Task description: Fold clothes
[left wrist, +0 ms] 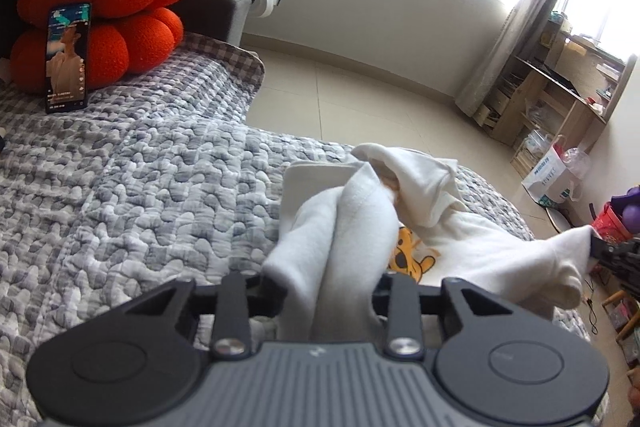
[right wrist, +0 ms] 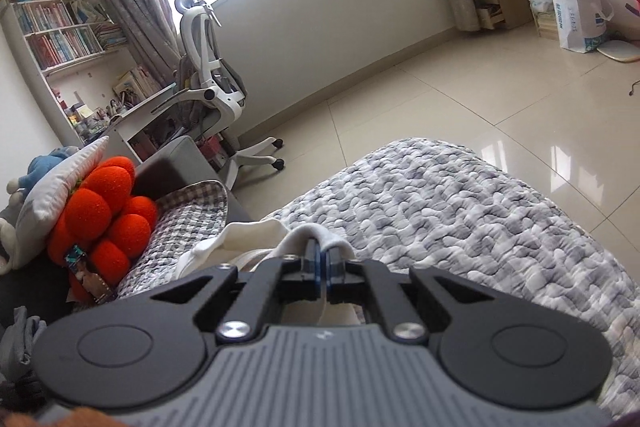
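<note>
A: Holding status? 2 grippers on 1 white garment (left wrist: 472, 247), which lies bunched near the bed's far edge on the grey quilt (left wrist: 140, 187).

B: Left gripper (left wrist: 328, 287) clamps a thick bunched fold. Right gripper (right wrist: 322, 261) pinches a thin hem, pads nearly touching. Judged: both grips lift cloth so the fold can carry over
</note>
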`<state>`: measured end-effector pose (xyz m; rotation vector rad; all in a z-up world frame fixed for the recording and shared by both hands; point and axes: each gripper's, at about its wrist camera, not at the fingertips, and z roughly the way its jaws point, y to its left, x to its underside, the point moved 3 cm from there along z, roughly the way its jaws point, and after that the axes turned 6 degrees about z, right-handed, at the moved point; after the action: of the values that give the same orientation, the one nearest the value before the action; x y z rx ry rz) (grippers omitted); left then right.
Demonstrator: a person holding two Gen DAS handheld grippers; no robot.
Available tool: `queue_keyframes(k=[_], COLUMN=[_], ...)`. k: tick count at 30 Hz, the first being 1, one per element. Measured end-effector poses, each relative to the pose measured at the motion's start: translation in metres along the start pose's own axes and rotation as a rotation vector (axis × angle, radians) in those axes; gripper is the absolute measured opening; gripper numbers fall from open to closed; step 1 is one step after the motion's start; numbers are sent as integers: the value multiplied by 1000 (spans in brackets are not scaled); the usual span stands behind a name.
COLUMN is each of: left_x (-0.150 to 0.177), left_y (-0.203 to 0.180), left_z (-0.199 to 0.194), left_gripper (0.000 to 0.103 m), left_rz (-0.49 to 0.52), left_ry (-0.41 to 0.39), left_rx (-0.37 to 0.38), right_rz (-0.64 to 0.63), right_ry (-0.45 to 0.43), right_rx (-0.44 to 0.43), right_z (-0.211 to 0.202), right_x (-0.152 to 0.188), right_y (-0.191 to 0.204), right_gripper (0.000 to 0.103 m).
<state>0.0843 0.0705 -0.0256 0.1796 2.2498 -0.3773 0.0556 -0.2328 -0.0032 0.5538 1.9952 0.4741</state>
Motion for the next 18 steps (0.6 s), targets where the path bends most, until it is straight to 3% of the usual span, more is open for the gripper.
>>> queue_keyframes(k=[9, 14, 18], left_x=[10, 24, 38], left_y=[-25, -37, -45], left_z=[-42, -54, -46], left_gripper=[19, 19, 19], left_rz=[81, 173, 243], left_ry=[45, 125, 234], left_rx=[162, 277, 333], right_rz=[-36, -31, -6], right_ry=[-52, -55, -31], right_rx=[52, 69, 81], right_z=[-1, -3, 0], right_x=[-3, -4, -4], right_y=[-8, -14, -22], right_gripper=[3, 3, 3])
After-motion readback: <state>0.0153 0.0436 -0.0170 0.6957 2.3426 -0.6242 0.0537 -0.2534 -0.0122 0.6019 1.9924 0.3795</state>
